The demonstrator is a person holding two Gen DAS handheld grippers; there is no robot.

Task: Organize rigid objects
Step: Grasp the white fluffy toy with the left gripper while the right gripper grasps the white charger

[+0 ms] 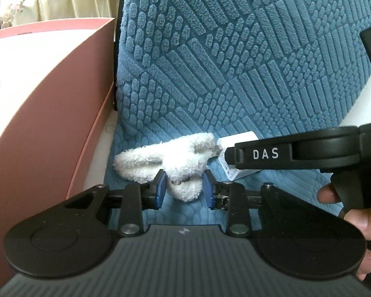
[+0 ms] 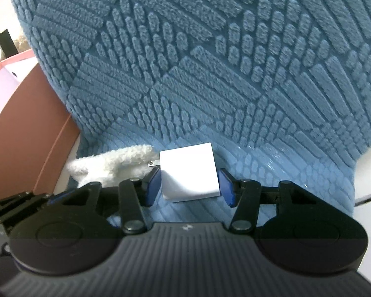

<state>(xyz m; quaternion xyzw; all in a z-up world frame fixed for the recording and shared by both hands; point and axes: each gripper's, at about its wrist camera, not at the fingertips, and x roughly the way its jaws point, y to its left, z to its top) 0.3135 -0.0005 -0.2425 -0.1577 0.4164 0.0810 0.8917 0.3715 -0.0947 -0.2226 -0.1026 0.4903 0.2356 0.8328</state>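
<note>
A white fluffy clip-like object [image 1: 165,160] lies on the blue textured mat [image 1: 235,61]. My left gripper [image 1: 184,189] is open, its blue pads on either side of the fluffy object's near end. A white charger cube [image 2: 189,172] with metal prongs lies just right of the fluffy object [image 2: 111,163]. My right gripper [image 2: 190,185] has its blue pads on both sides of the cube, close to its faces; a grip is not certain. In the left wrist view the right gripper [image 1: 228,157] comes in from the right over the cube [image 1: 237,143].
A pink box [image 1: 49,99] with a white inside stands at the left of the mat, also seen in the right wrist view [image 2: 17,113]. A cream skirted cloth [image 1: 61,2] is behind it. A white surface [image 2: 368,168] shows at the right.
</note>
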